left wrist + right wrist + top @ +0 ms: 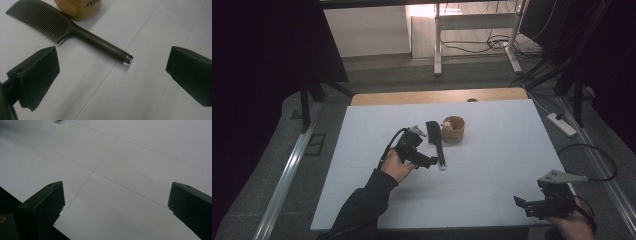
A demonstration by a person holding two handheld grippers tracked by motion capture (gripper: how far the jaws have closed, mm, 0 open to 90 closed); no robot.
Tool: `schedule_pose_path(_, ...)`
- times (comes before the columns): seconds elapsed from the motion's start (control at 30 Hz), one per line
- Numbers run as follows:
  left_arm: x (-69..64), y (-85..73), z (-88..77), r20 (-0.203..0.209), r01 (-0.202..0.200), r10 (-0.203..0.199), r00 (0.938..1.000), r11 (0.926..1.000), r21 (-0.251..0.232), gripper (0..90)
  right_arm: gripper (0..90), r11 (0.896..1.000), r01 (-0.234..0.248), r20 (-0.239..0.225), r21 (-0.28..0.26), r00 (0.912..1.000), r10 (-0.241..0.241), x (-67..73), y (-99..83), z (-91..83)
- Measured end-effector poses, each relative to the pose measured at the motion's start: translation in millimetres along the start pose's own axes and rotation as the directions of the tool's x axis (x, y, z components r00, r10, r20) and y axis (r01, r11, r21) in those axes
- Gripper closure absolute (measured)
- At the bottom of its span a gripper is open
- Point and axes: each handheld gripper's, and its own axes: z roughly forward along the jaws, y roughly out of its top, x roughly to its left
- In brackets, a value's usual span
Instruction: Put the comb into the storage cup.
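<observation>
Black comb (75,31) flat by wooden cup (454,129); L gripper (112,75) released near handle; R gripper (532,202) released at table (492,165) edge

The left gripper (432,161) is held out over the middle of the bench, the dark-sleeved forearm reaching forward from the bottom edge and the hand (396,165) wrapped around its body. Its jaws stand wide apart, nothing between them. The right gripper (518,202) sits low at the near right corner, jaws likewise spread and seemingly just above the surface.
</observation>
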Motion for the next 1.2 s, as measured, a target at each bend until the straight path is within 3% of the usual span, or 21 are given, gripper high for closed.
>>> schedule_pose_path(0.63,0.1,18.7,31.9,0.035,-0.024,0.023,0.9991,0.9994,0.023,0.0,1.4,1.000,0.001,-0.001,0.002,1.0000,-0.001,0.0,0.0,0.2)
schedule_pose_path(0.87,-3.2,25.2,42.4,0.021,-0.053,0.052,0.9984,0.9975,0.046,2.2,1.4,1.000,0.000,-0.003,0.003,1.0000,0.000,-0.1,0.0,0.2)
schedule_pose_path(0.93,-3.5,25.6,43.3,0.007,-0.055,0.054,0.9985,0.9975,0.044,7.6,1.4,1.000,-0.001,-0.003,0.003,1.0000,0.001,-0.2,-0.1,0.2)
schedule_pose_path(0.97,-3.4,25.5,43.5,0.000,-0.055,0.055,0.9985,0.9976,0.043,20.3,1.4,1.000,0.001,-0.002,0.004,1.0000,-0.001,-0.1,-0.1,0.3)
schedule_pose_path(1.0,-3.3,25.4,44.0,-0.004,-0.054,0.054,0.9985,0.9976,0.045,20.3,1.4,1.000,0.001,-0.002,0.004,1.0000,-0.001,-0.1,-0.1,0.3)
schedule_pose_path(1.2,-2.6,25.8,45.8,-0.007,-0.050,0.051,0.9987,0.9971,0.057,61.3,1.5,1.000,0.003,-0.001,0.004,1.0000,-0.003,0.1,-0.1,0.2)
